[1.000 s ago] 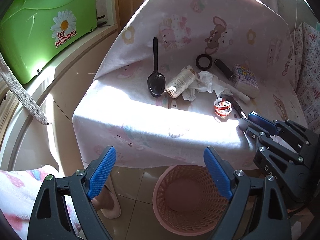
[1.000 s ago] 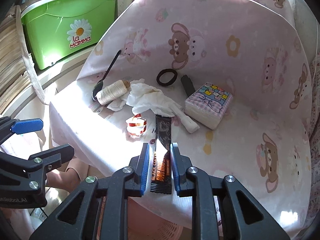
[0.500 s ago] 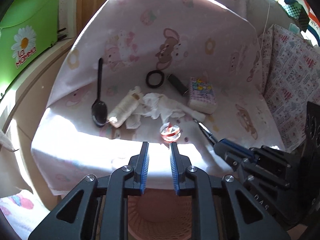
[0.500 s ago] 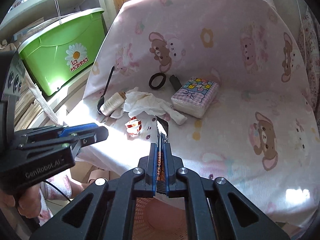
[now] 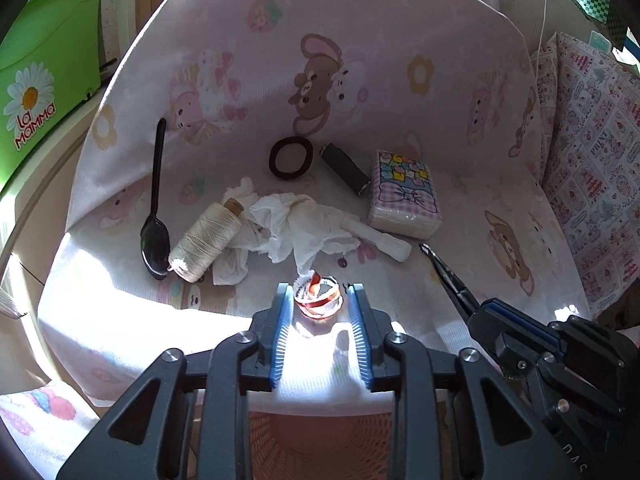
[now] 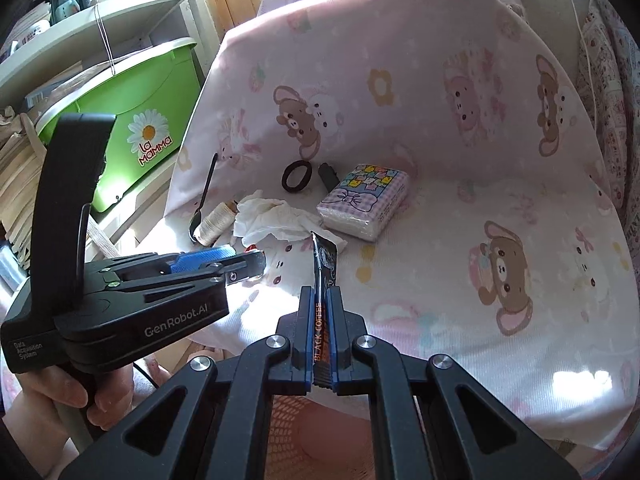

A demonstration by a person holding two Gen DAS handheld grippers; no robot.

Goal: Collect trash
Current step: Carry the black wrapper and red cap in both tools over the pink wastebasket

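A crumpled red-and-white wrapper lies on the pink cloth at the seat's front edge, between the fingertips of my left gripper. The jaws are closing around it, with a sliver of gap still showing on the right side. From the right wrist view the left gripper reaches in from the left and hides most of the wrapper. My right gripper is shut on a black coffee sachet, held edge-up above the seat; in the left wrist view the sachet juts out of the right gripper. Crumpled white tissue lies just behind the wrapper.
A pink mesh basket stands on the floor under the seat's front edge. On the seat lie a thread spool, black spoon, hair tie, black tube and tissue pack. A green box sits left.
My left gripper moved in over the seat, and its jaws narrowed from wide open to either side of the wrapper. My right gripper shut on the sachet and lifted it off the cloth.
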